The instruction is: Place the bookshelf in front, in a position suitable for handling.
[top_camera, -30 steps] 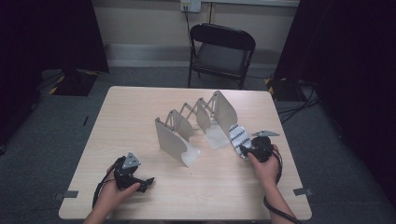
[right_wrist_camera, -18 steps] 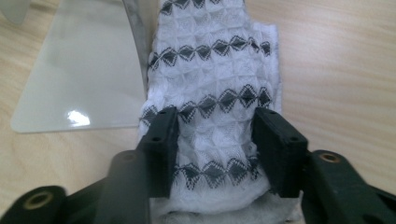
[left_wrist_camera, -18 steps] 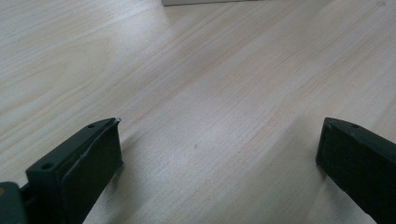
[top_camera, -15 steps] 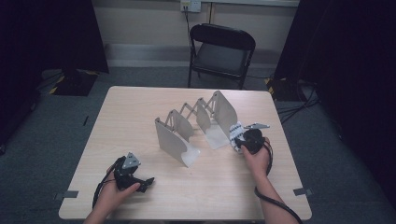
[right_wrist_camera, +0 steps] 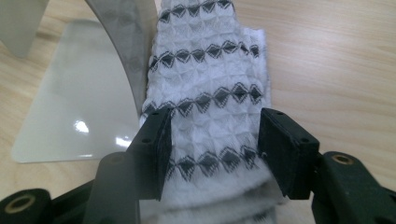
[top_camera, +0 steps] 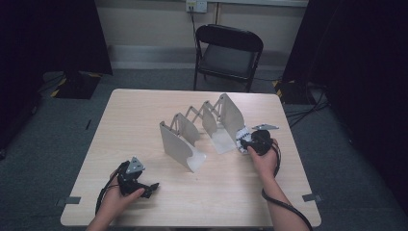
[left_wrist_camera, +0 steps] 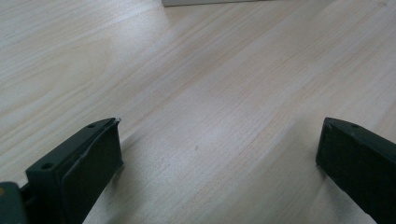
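while the right gripper (right_wrist_camera: 212,149) straddles the soft, light folded cloth (right_wrist_camera: 210,84) beside the metal rack (top_camera: 202,130) near the table's (top_camera: 144,110) right edge, its jaws having just been opening and not yet pinching, grip mid-fold; left gripper (left_wrist_camera: 219,163) gapes empty.

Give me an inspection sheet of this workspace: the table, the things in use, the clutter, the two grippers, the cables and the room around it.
Surface: light wooden table, bare wood around the things.
Job's things: folded white cloth with black diamond rows lying beside the metal folding rack, against its end plate.
Clutter: nothing seen.
Grippers: left gripper rests near the table's front edge, jaws wide apart over bare wood. Right gripper straddles the cloth; its jaws have just been opening, pads beside the cloth rather than pressing.
Cables: a black cable trails from the right gripper along the forearm; more cables lie on the floor.
Surroundings: black folding chair behind the table, grey carpet, dark curtains.
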